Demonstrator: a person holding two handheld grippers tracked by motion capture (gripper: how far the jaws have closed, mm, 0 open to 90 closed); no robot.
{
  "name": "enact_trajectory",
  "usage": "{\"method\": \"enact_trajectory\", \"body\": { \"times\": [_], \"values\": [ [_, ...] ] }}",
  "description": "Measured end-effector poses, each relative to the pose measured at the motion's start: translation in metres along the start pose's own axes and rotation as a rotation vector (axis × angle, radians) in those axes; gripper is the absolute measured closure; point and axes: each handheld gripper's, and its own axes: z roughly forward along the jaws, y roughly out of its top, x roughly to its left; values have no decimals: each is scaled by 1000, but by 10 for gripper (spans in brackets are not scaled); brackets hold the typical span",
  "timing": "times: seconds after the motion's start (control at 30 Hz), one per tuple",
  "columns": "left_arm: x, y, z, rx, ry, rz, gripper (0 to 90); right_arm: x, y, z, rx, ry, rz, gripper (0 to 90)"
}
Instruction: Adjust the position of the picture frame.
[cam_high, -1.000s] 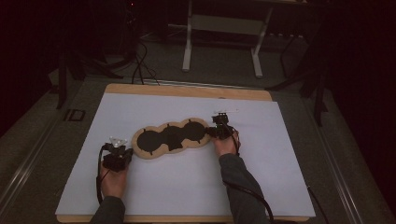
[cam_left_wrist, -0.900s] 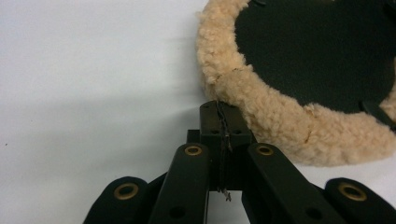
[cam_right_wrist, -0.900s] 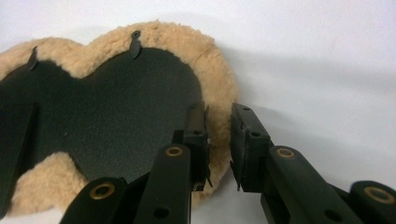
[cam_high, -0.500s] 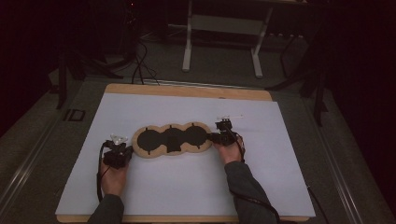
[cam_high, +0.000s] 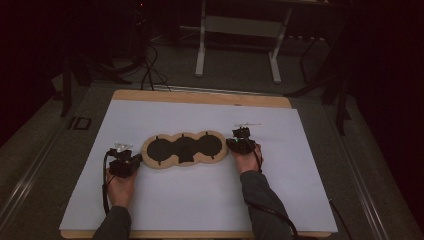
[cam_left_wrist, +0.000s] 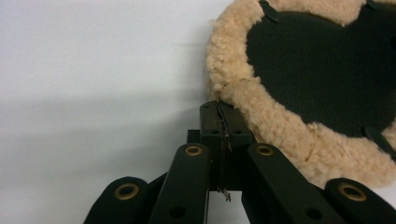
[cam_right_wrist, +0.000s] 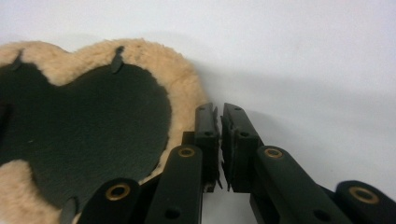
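Fleece-edged pad (cam_high: 184, 149) lies between left hand-held gripper (cam_left_wrist: 219, 109), pressed together, and right hand-held gripper (cam_right_wrist: 219, 112), barely parted.

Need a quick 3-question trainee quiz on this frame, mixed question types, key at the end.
1. True or false: the fleece-edged pad lies flat on the white table cover.
2. Which gripper sits at the pad's left end in the high view? A) left gripper B) right gripper
3. Fill in: in the left gripper view, its jaws are pressed ____ beside the pad's fleece rim.

Key: 1 true. 2 A. 3 together; the right gripper's jaws, in the right gripper view, stand just a sliver apart beside the rim, gripping nothing.
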Motion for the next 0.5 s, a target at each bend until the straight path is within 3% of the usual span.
{"method": "enact_trajectory", "body": {
  "times": [0.13,0.27,0.5],
  "values": [
    [0,0,1,-7,-3,-18,900,-3,-1,5,37,24,23,900],
    [-5,0,2,-5,9,13,900,-9,-4,2,62,61,12,900],
    [-17,0,4,-1,-24,71,900,-20,-10,-7,66,57,2,900]
  ]
}}
